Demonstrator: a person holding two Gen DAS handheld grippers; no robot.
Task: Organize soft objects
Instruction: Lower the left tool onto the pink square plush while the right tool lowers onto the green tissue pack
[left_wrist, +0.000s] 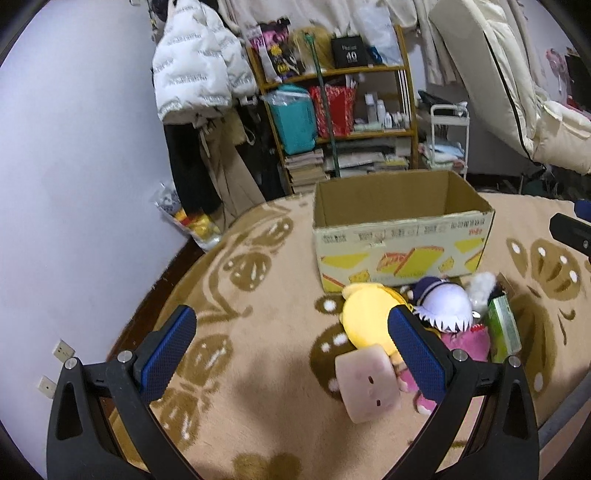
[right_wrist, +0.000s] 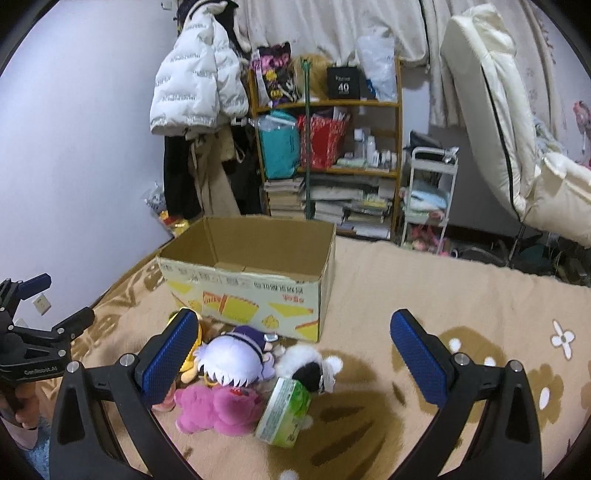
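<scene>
An open cardboard box (left_wrist: 402, 236) (right_wrist: 255, 291) stands on the beige blanket. In front of it lies a pile of soft toys: a yellow plush (left_wrist: 369, 314), a pale pink square plush (left_wrist: 367, 384), a white-haired doll with a purple hat (left_wrist: 443, 302) (right_wrist: 236, 362), a magenta plush (right_wrist: 218, 406) (left_wrist: 465, 343), a black-and-white plush (right_wrist: 310, 365) and a green tissue pack (right_wrist: 284, 413) (left_wrist: 504, 328). My left gripper (left_wrist: 291, 350) is open and empty, above the blanket left of the pile. My right gripper (right_wrist: 295, 354) is open and empty, above the pile.
The blanket (left_wrist: 258, 332) (right_wrist: 424, 280) has a brown flower pattern. Behind it stand a cluttered wooden shelf (left_wrist: 332, 110) (right_wrist: 325, 147), hanging coats (left_wrist: 199, 74), a white trolley (right_wrist: 428, 192) and a folded cream mattress (right_wrist: 498, 110). The left gripper shows at the right wrist view's left edge (right_wrist: 29, 332).
</scene>
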